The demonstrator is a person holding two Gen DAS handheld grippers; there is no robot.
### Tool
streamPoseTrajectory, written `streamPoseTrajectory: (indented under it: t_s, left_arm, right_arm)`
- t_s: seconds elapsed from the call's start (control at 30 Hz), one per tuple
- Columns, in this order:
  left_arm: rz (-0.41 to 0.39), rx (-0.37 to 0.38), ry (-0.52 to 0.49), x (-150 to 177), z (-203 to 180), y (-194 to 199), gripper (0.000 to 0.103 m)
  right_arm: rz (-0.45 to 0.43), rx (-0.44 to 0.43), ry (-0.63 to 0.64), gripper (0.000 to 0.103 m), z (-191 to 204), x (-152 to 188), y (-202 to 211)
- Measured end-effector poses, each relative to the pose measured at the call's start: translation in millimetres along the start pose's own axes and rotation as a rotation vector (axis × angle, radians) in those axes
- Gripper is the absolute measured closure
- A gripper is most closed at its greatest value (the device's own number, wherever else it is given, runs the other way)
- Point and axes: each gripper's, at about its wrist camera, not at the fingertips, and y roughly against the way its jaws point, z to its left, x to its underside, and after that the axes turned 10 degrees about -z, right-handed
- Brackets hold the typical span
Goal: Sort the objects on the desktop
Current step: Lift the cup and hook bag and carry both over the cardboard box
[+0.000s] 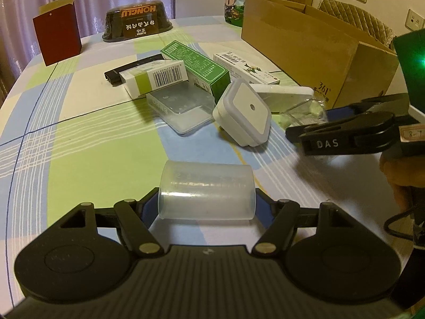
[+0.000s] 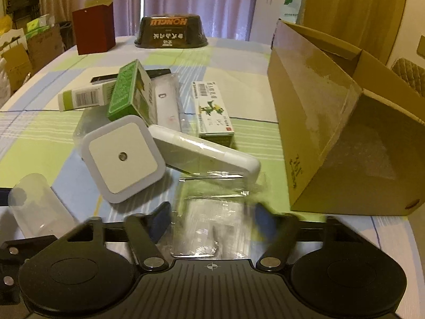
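Between the 2 fingers of my left gripper [image 1: 205,199] lay a translucent plastic cup [image 1: 206,190] on its side, its ends touching my blue pads, so I was pinching it across its length. I judged it light, thin-walled and slick; a hard squeeze would likely have buckled it, and a weak one would have let it slide. A hold nearer the stiffer rim looked safer.

My right gripper [image 2: 212,218] stood spread, with a crinkled clear plastic packet [image 2: 209,212] lying between the fingers and neither pad clearly on it. That packet looked soft, floppy and glossy, so I judged it would sag and slip unless I took it at a folded edge.

Just ahead of my right fingers sat a white square night light [image 2: 122,156], tilted, with a flat white case [image 2: 204,151] leaning beside it. Both seemed rigid and easy to take by their straight sides. Beyond them the green box [image 2: 127,95] and other small cartons were heaped loosely against each other and could shift if nudged.

To the right of my right fingers the open cardboard box [image 2: 332,133] stood near, its front corner close enough to catch a swing. To the left of my left fingers the checked tablecloth [image 1: 79,133] lay bare and gave free room, well clear of the table edge.
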Motion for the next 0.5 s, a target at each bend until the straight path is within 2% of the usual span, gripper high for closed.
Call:
streamPoseTrajectory:
  t_s: [0.07,0.5]
  left_arm:
    - [0.0,0.0,-0.005,0,0,-1,0.035]
    - [0.012,-0.018,-0.045,1,-4,-4,0.034]
  right_arm:
    - [0.001,-0.006,0.0,0.052,0,0,2]
    - [0.011,-0.035,-0.051,0.052,-5,5,32]
